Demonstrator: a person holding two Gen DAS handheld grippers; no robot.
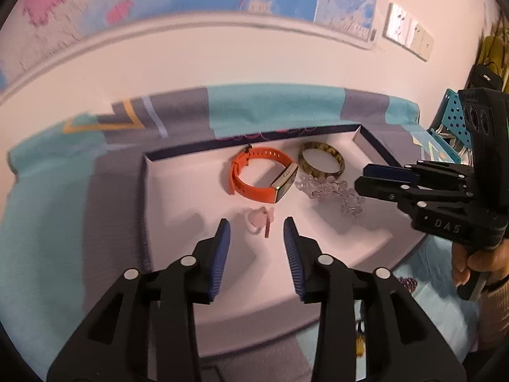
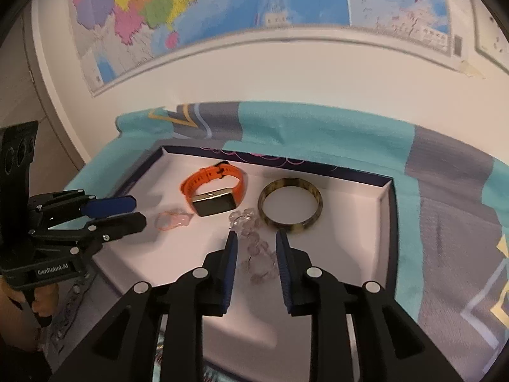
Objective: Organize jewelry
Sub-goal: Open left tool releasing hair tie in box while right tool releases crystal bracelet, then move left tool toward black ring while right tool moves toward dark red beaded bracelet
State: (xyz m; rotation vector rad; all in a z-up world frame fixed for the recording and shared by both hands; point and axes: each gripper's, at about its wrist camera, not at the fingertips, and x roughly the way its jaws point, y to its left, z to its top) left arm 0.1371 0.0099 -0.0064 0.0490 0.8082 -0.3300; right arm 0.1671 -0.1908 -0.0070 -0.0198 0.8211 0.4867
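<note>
A shallow white box (image 1: 178, 210) (image 2: 359, 219) with a dark rim holds the jewelry. In it lie an orange-strapped smartwatch (image 1: 261, 176) (image 2: 213, 194), a mottled brown-yellow bangle (image 1: 321, 159) (image 2: 290, 205), a clear crystal bead bracelet (image 1: 331, 192) (image 2: 254, 248) and a small pink charm on a thin cord (image 1: 259, 219) (image 2: 173, 219). My left gripper (image 1: 256, 222) (image 2: 121, 211) is open and empty, just short of the pink charm. My right gripper (image 2: 256, 238) (image 1: 366, 176) is open and empty, its fingers either side of the bead bracelet.
The box sits on a teal and grey patterned cloth (image 1: 47, 207) (image 2: 445, 172). A wall with maps (image 2: 222, 6) is close behind. A blue perforated rack (image 1: 451, 121) stands at the right. A beaded chain (image 2: 68, 305) lies on the cloth outside the box.
</note>
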